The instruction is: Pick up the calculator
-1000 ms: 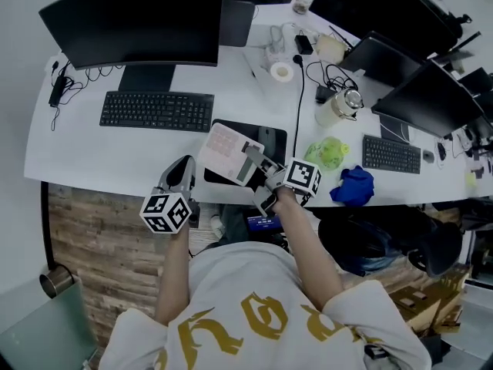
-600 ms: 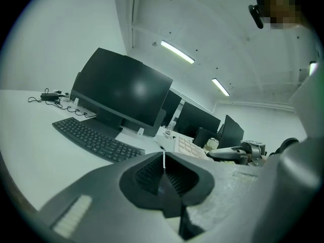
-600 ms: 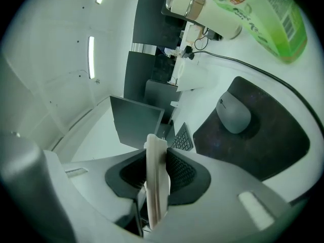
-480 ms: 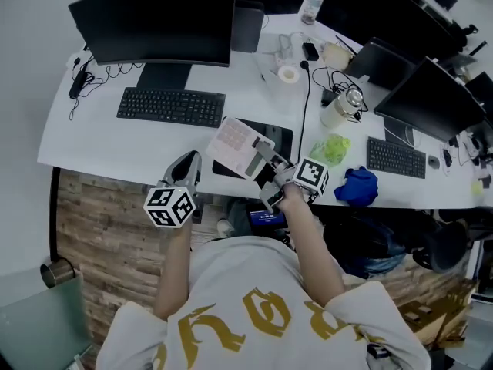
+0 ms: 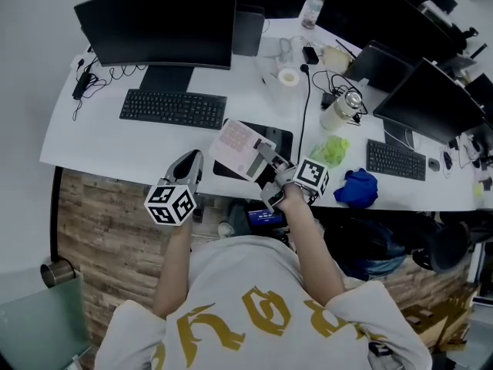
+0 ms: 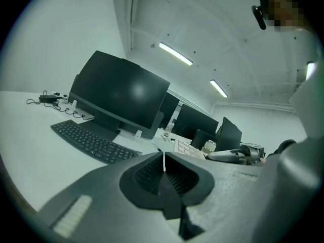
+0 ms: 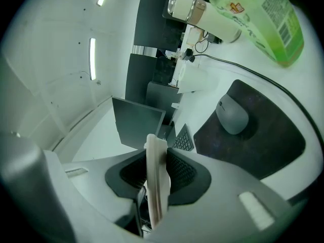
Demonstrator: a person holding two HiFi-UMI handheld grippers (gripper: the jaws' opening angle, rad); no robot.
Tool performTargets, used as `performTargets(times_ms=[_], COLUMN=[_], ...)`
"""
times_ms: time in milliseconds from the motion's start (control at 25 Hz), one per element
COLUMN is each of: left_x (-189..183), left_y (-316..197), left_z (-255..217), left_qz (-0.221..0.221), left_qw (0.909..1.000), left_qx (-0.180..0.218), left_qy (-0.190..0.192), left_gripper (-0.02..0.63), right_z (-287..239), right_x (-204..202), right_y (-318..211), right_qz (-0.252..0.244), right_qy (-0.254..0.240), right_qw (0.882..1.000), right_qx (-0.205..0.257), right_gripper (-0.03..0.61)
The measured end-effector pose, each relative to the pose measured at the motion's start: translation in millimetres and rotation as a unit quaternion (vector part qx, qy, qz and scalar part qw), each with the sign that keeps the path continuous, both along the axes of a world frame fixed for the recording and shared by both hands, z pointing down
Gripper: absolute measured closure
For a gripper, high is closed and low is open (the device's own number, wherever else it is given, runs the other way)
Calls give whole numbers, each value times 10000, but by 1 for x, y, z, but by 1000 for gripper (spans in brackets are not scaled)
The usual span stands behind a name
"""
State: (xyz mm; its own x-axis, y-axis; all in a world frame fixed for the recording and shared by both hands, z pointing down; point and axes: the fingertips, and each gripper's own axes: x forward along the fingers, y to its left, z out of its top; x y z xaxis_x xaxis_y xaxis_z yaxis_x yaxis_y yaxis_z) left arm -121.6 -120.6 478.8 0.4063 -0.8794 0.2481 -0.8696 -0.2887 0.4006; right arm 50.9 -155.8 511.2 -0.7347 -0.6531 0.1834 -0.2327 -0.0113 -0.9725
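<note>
The pale pink calculator [image 5: 239, 147] hangs tilted above the black mouse mat [image 5: 279, 139], its lower right edge clamped in my right gripper [image 5: 266, 156]. In the right gripper view the calculator [image 7: 157, 178] shows edge-on, pinched between the two jaw pads. My left gripper [image 5: 187, 169] hovers at the desk's front edge, left of the calculator, jaws shut with nothing between them; in the left gripper view its pads [image 6: 163, 174] meet along a thin line.
A black keyboard [image 5: 172, 109] and a large monitor [image 5: 158, 23] stand at the back left. A grey mouse [image 7: 232, 116] lies on the mat. A green bottle [image 5: 331, 150], blue cloth [image 5: 358, 186], tape roll [image 5: 288, 75], jug [image 5: 342, 108] and cables are to the right.
Over the last second the head view shifted slightly; the right gripper kept the calculator raised over the mat, and both grippers stayed almost in place in the last half second.
</note>
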Motion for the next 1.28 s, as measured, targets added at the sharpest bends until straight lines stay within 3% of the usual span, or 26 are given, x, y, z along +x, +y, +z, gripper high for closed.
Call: performTargets(times_ms=[120,1280], left_x=[0,-13], left_y=[-2,-10], left_z=[2,23], left_qz=[-18,-66], left_qw=[9999,9989], left_qx=[-34,-264], left_qy=[153,376], left_gripper=[604,604], right_z=[0,9], right_x=[-1,-1], right_y=[-2,-4], right_qz=[-7,184], right_qy=[37,121], right_qw=[10000,9997], right_qx=[10,-75], right_gripper=[466,466])
